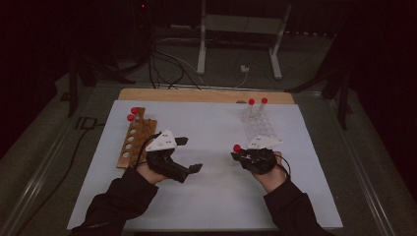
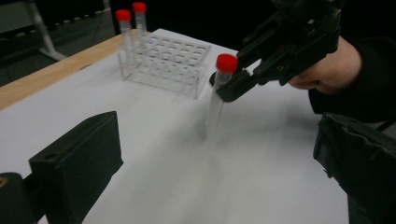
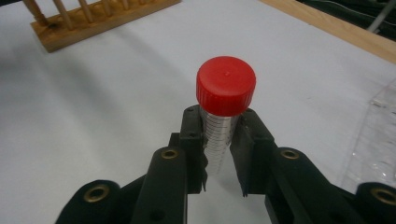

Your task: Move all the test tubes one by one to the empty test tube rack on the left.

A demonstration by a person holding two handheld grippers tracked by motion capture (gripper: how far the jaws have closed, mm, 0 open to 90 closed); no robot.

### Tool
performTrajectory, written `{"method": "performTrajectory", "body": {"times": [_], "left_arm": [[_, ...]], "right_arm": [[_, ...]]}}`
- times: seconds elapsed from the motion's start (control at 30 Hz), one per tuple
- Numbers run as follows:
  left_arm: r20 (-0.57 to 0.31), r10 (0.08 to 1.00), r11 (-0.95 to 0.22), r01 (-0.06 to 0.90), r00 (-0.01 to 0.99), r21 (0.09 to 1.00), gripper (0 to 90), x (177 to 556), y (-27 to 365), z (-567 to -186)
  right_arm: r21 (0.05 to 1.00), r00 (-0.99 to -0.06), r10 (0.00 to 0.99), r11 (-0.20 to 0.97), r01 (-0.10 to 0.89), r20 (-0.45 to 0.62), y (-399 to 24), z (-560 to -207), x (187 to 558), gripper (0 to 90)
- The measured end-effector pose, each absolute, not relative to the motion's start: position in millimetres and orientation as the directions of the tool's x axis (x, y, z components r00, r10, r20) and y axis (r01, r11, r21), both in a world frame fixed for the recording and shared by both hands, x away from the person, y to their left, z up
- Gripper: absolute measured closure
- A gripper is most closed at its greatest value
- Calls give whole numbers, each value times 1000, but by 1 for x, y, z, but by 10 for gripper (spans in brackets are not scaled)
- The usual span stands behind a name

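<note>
My right gripper (image 1: 239, 156) is shut on a clear tube with a red cap (image 1: 237, 148), held upright over the white sheet. In the right gripper view the two jaws clamp the tube (image 3: 218, 140) just under its cap. The left gripper view shows that tube (image 2: 215, 105) hanging above the sheet in the right gripper (image 2: 229, 86). My left gripper (image 1: 189, 155) is open and holds nothing; its jaws stand wide apart (image 2: 217, 154). A clear rack (image 1: 260, 125) holds two red-capped tubes (image 1: 251, 102) at its far end. A wooden rack (image 1: 135, 137) holds two more (image 1: 132, 114).
A white sheet (image 1: 206, 196) covers the table, with a wooden strip (image 1: 196, 95) along its far edge. The clear rack (image 3: 378, 130) lies just right of the held tube, the wooden rack (image 3: 93, 18) farther off. Cables and a stand's legs (image 1: 201, 49) lie on the floor beyond.
</note>
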State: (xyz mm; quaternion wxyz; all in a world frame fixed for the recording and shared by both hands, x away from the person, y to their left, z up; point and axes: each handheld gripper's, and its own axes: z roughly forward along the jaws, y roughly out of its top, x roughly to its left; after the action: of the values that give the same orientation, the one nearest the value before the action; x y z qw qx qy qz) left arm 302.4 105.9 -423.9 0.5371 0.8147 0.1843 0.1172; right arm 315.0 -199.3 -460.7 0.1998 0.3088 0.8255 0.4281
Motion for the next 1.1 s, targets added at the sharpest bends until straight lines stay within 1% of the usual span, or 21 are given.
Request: {"method": "performTrajectory", "body": {"times": [0.33,0.47,0.57,0.63,0.7,0.73,0.8,0.83,0.87,0.9,0.97,1.1], "left_arm": [[0,377,-387,158,926,908,23,307,78,-423],[-6,348,-391,151,937,908,57,307,67,-426],[8,332,-399,133,943,907,84,307,59,-427],[13,331,-389,125,943,913,154,308,55,-428],[16,333,-384,120,943,916,179,310,52,-429],[16,338,-383,122,941,916,215,311,51,-429],[19,338,-376,116,941,919,258,313,48,-430],[24,345,-372,113,938,921,314,313,47,-429],[19,342,-364,114,939,925,349,315,46,-429],[18,340,-360,113,940,926,363,316,45,-429],[27,336,-361,102,941,927,444,317,43,-428],[44,334,-379,91,941,921,535,318,38,-428]], "right_arm": [[828,-762,644,461,318,-66,-188,-461,308,752],[830,-778,625,466,307,-63,-183,-460,305,752],[830,-786,615,471,300,-65,-180,-459,303,752],[832,-789,611,469,296,-63,-179,-458,301,752],[833,-793,606,470,292,-64,-178,-458,299,752],[833,-794,605,470,292,-63,-178,-457,299,752],[835,-798,600,469,289,-61,-177,-457,298,752],[834,-797,600,470,289,-62,-177,-457,298,752],[834,-798,600,470,289,-61,-177,-456,298,752],[834,-799,598,469,289,-59,-176,-456,297,752],[834,-802,594,472,285,-62,-176,-456,297,752],[835,-804,591,472,283,-61,-174,-455,296,752]]}}
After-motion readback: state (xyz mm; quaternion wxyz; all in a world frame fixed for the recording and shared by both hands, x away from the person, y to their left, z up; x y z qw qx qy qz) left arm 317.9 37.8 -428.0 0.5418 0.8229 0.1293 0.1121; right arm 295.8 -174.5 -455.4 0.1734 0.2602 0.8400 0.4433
